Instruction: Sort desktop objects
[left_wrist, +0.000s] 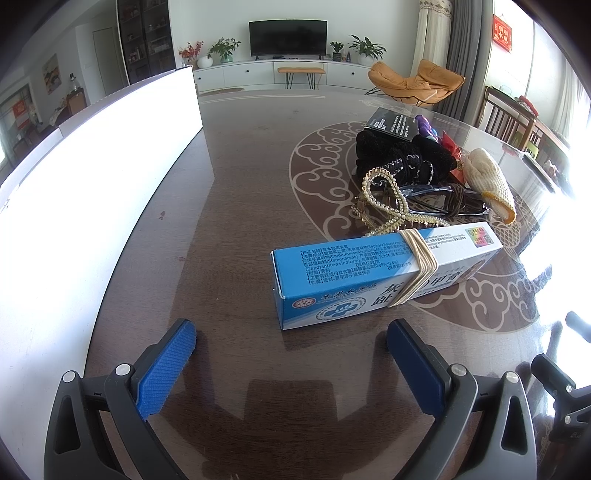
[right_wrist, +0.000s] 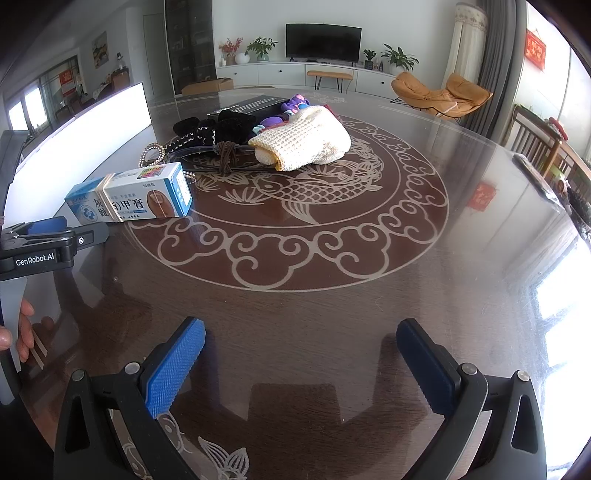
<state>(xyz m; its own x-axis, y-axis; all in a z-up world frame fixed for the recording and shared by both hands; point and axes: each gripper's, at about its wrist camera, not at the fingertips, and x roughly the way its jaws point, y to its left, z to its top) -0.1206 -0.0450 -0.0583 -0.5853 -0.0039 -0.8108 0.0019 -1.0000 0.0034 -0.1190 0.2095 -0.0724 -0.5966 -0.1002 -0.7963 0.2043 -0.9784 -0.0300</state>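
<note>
A blue and white ointment box (left_wrist: 384, 273) wrapped in rubber bands lies on the table, just ahead of my open, empty left gripper (left_wrist: 291, 339). Behind it lie a pearl hair clip (left_wrist: 384, 199), glasses (left_wrist: 443, 203), a black knit piece (left_wrist: 402, 158), a cream knit pouch (left_wrist: 487, 177) and a black box (left_wrist: 395, 123). In the right wrist view the box (right_wrist: 133, 197) is at far left, the cream pouch (right_wrist: 303, 140) farther back. My right gripper (right_wrist: 301, 339) is open and empty over bare table. The left gripper (right_wrist: 51, 236) shows at the left edge.
A large white container (left_wrist: 92, 184) stands along the table's left side. The round dark glass-topped table (right_wrist: 369, 258) has a fish and cloud pattern. A purple toy (right_wrist: 291, 107) lies behind the pouch. Wooden chairs (right_wrist: 535, 144) stand beyond the right edge.
</note>
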